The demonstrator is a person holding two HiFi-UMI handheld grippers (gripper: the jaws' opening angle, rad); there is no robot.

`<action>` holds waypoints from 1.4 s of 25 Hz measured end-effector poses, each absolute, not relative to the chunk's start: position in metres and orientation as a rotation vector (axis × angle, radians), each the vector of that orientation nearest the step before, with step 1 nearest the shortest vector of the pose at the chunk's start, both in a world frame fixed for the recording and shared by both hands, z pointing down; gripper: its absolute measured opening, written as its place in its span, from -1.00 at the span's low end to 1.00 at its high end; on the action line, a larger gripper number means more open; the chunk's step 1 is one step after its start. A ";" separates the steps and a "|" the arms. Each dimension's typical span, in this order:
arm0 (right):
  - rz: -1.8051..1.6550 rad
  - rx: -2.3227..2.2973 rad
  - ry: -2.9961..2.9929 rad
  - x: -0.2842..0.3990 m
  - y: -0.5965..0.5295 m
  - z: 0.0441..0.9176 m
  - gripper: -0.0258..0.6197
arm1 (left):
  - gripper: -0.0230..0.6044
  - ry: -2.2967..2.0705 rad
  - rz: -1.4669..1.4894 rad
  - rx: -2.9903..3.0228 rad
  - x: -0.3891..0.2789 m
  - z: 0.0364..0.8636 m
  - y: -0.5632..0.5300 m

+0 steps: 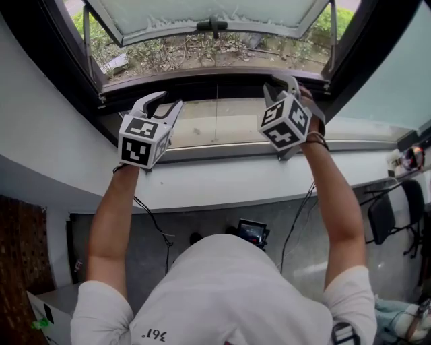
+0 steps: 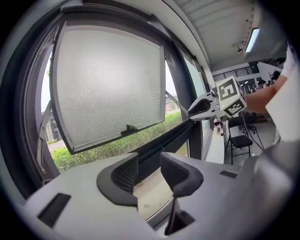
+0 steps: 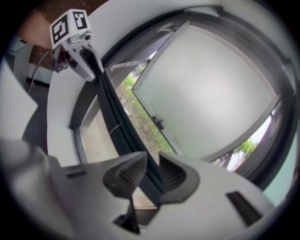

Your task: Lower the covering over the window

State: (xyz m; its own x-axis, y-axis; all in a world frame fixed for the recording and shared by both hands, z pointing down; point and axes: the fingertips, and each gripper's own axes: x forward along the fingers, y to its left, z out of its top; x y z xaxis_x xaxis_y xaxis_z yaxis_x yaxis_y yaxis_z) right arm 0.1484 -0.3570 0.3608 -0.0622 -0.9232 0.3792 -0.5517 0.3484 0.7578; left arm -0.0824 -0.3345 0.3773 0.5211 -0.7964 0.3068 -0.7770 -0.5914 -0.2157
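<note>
Left claw agape, window sash — top cropped

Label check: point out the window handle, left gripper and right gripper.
window handle (image 1: 212, 25): head view, centre of the dark lever.
left gripper (image 1: 172, 100): head view, midway between fingertips.
right gripper (image 1: 280, 85): head view, midway between fingertips.

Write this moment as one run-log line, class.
left gripper: open, empty | right gripper: open, empty | window sash: tilted outward | covering: not in view

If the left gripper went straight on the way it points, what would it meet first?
Probably the dark lower window frame, just ahead of the left gripper; its open jaws hold nothing. Depth is unclear.
</note>
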 end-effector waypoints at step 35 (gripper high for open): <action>0.135 1.555 -2.230 0.096 -0.243 0.428 -0.79 | -0.76 1.525 -0.186 -3.059 -0.105 0.443 -0.206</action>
